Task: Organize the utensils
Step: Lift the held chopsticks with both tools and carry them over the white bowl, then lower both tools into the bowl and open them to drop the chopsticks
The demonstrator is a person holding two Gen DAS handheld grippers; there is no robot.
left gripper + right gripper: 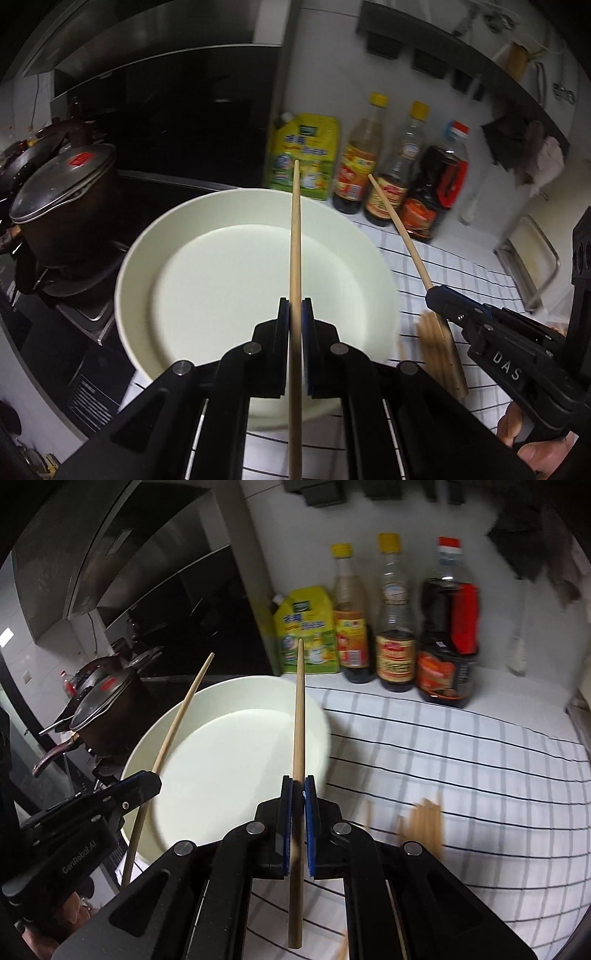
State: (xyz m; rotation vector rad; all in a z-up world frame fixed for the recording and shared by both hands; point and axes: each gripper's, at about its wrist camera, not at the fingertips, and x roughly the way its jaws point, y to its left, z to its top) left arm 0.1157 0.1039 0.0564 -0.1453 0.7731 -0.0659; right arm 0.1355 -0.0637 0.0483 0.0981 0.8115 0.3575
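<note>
Blur smears the loose chopsticks (424, 825) on the checked cloth (461, 760), so we cannot count them. Our left gripper (295, 314) is clamped on one chopstick (295, 236), our right gripper (298, 790) on another (300, 709); both point down and forward, their sticks slanting over the white plate (229, 698). Fingers (511, 424) show at the frame's edge.

Dim kitchen, dark fisheye corners, curved edges, motion-blurred chopsticks (424, 825), bright plate (236, 266)
</note>
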